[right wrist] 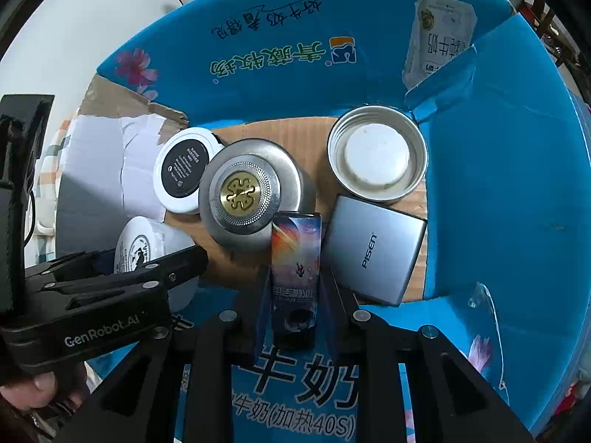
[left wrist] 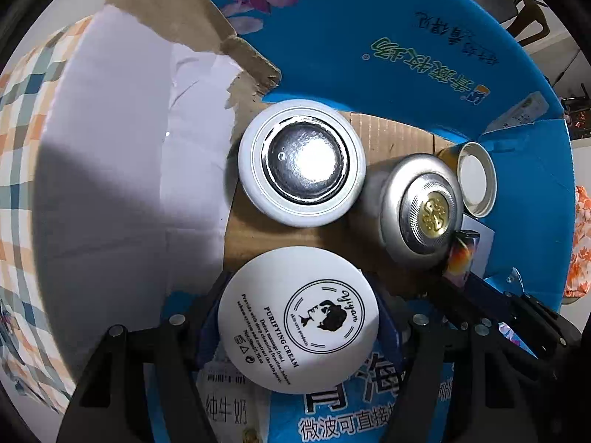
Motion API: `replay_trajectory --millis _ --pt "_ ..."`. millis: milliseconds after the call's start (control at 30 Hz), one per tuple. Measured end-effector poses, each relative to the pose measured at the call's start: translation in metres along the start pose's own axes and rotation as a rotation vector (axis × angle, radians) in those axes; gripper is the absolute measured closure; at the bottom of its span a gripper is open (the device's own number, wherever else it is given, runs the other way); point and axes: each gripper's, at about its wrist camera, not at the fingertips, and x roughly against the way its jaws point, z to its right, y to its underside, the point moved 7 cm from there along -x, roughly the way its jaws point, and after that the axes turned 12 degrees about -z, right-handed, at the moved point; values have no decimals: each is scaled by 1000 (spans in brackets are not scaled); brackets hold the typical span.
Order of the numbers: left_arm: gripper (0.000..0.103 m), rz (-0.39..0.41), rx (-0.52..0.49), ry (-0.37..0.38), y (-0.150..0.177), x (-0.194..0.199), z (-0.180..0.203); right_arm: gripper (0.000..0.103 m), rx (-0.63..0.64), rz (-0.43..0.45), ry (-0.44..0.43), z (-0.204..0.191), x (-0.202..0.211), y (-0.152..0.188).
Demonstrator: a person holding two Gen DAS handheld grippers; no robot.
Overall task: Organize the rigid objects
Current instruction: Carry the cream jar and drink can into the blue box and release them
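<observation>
A blue cardboard box [left wrist: 369, 37] lies open below me. My left gripper [left wrist: 300, 319] is shut on a round white cream jar [left wrist: 299, 317], held over the box's near wall. In the right wrist view my right gripper [right wrist: 295, 295] is shut on a slim colourful box [right wrist: 295, 258], upright between the pads, just inside the near wall. On the box floor stand a white jar with a black base [left wrist: 301, 162], a silver jar with a gold emblem [right wrist: 240, 192], an upturned metal lid [right wrist: 376, 155] and a silver PISEN power bank [right wrist: 373, 251].
The blue box walls [right wrist: 498, 203] rise on the far, right and near sides. A torn flap with white paper [left wrist: 129, 147] lies at the left, over a checked cloth [left wrist: 22, 129]. A milk carton [right wrist: 439, 37] leans behind the far right corner. A hand [right wrist: 33, 391] grips the left tool.
</observation>
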Motion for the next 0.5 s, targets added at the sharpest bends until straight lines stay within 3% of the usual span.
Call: replay_trajectory --millis 233,400,500 --pt "36 -24 0 -22 -3 1 -2 74 6 -10 55 1 -2 -5" --pt "35 -17 -14 -55 7 12 8 67 -14 -19 84 6 -1 -3" --pt "35 -5 -11 -67 16 19 11 56 -36 -28 90 14 2 2"
